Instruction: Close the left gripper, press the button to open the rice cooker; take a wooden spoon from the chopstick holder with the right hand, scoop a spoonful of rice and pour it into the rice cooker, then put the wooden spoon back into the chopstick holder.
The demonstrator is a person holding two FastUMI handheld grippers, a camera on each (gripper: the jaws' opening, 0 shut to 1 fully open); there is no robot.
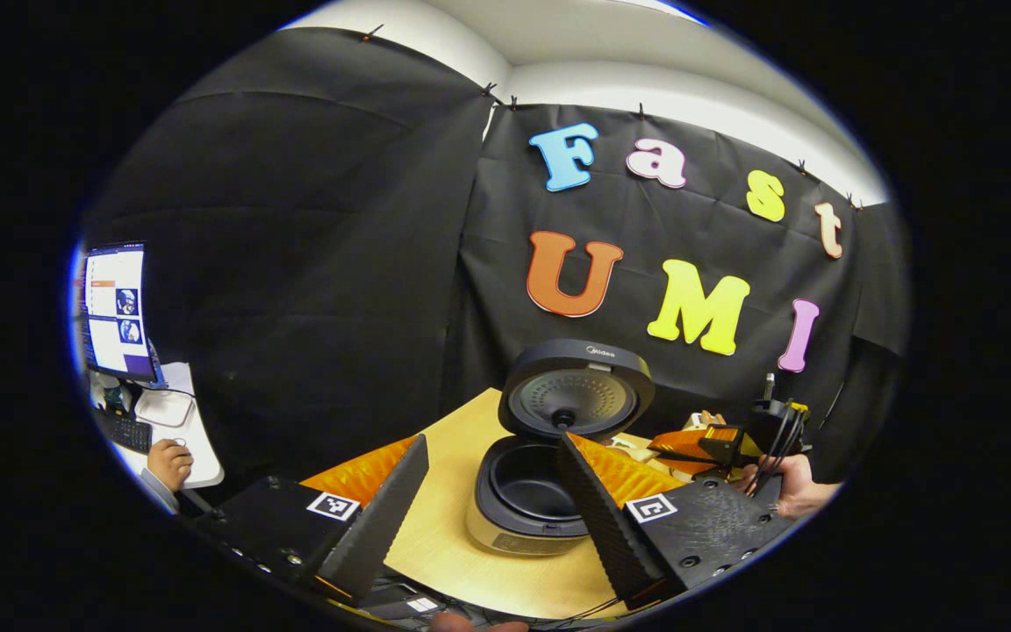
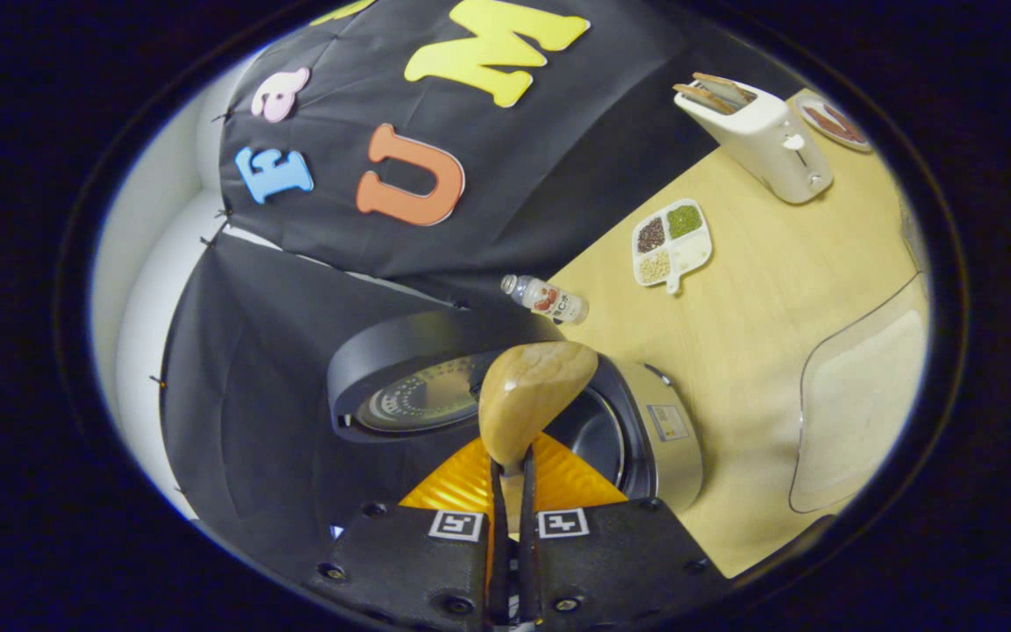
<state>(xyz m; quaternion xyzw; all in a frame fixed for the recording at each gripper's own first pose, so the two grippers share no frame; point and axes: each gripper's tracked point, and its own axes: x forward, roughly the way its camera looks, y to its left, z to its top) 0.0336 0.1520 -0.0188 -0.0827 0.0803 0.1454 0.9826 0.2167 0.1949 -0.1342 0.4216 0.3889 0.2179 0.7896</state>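
The round black rice cooker (image 1: 530, 491) stands on the pale wooden table (image 1: 457, 535) with its lid up. The left gripper (image 1: 492, 500) hangs before it, jaws spread apart and holding nothing. The right gripper (image 2: 510, 491) has both fingers clamped on the handle of the light wooden spoon (image 2: 534, 395), its bowl tilted over the pot. Whether rice remains in it I cannot tell. The risk: tipping off-centre would likely scatter grains past the rim onto the table

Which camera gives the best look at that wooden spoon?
The right gripper view: the wooden spoon stands close, clamped between that gripper's fingers before the open rice cooker. In the left gripper view I cannot make it out.
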